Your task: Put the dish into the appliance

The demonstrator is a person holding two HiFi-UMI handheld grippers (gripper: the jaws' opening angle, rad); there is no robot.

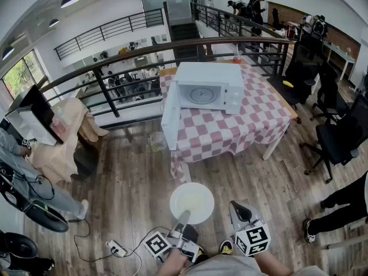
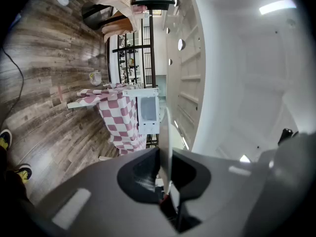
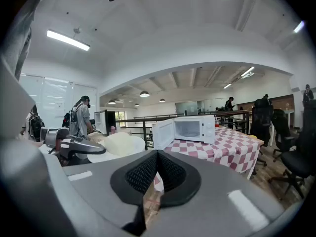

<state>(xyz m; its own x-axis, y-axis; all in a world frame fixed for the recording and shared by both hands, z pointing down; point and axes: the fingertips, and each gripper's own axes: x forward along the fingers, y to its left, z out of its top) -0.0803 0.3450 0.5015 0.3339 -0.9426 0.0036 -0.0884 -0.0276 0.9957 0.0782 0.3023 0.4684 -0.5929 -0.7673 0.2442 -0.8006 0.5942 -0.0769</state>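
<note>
Down low, the left gripper (image 1: 184, 215) pinches a white plate (image 1: 191, 202); the right gripper (image 1: 236, 207) is closed on nothing.
Both grippers hang over the wooden floor (image 1: 115, 177). The left jaws squeeze the near rim of the plate, which is held flat out in front. The right jaws are pressed together. Far ahead, the white microwave (image 1: 208, 89) stands on a table with a pink and white checked cloth (image 1: 230, 131), its door (image 1: 170, 117) swung wide. The plate is well apart from it.
</note>
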